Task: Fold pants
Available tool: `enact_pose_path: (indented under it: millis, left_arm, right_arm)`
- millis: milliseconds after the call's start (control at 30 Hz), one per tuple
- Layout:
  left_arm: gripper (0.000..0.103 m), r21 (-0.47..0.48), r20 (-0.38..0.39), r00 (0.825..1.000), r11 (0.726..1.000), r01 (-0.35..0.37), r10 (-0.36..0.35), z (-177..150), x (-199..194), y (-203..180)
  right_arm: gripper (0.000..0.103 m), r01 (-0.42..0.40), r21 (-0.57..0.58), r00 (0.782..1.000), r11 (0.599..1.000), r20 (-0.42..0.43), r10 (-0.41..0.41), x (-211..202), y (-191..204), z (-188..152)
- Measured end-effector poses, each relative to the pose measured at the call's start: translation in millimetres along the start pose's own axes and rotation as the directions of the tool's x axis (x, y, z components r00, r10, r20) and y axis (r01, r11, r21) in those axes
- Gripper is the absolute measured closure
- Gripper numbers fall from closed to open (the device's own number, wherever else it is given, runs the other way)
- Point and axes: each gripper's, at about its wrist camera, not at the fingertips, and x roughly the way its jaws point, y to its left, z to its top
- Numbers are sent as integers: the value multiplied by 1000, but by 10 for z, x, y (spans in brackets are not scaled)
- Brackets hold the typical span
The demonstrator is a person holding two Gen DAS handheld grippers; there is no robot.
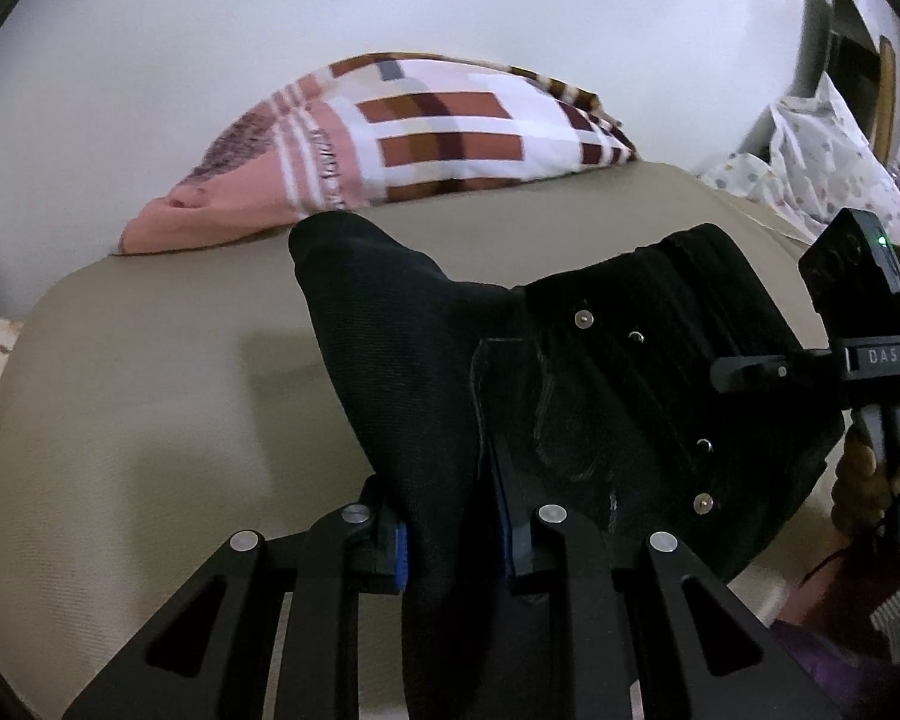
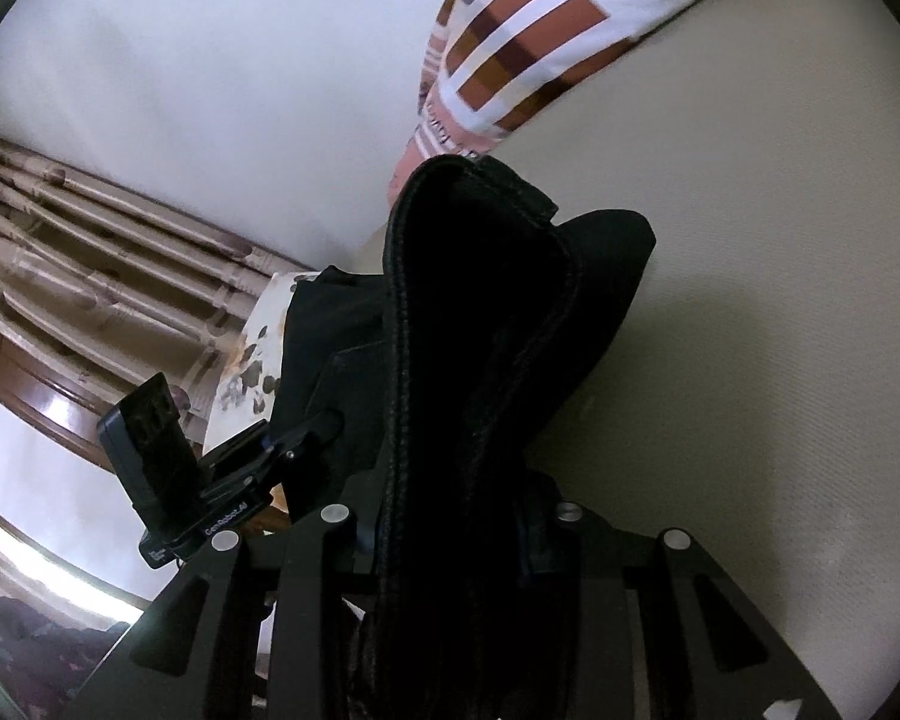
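Black pants (image 1: pixel 600 372) hang lifted over a beige bed (image 1: pixel 150 390), with small metal studs showing near the waistband. My left gripper (image 1: pixel 450 516) is shut on a fold of the black cloth, pinched between its blue pads. At the right edge of this view, my right gripper (image 1: pixel 744 369) grips the waistband end. In the right wrist view, the ribbed waistband of the pants (image 2: pixel 480 300) runs straight up between the fingers of my right gripper (image 2: pixel 450 516), which is shut on it. My left gripper (image 2: pixel 312 432) shows at the left, holding the far side of the cloth.
A plaid pillow (image 1: pixel 438 126) lies at the bed's far edge against a white wall. A floral cloth (image 1: pixel 822 162) is bunched at the right. A patterned curtain (image 2: pixel 90 252) hangs beyond the bed's side. Bare beige sheet (image 2: pixel 750 360) lies beside the pants.
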Motion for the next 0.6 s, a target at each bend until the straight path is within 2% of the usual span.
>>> enact_pose_path:
  millis: [600]
  left_arm:
    - [82,-100,56,993,990,-102,108,150,-102,852]
  right_arm:
    - [75,-54,-57,997,997,-61,51,767,399,357]
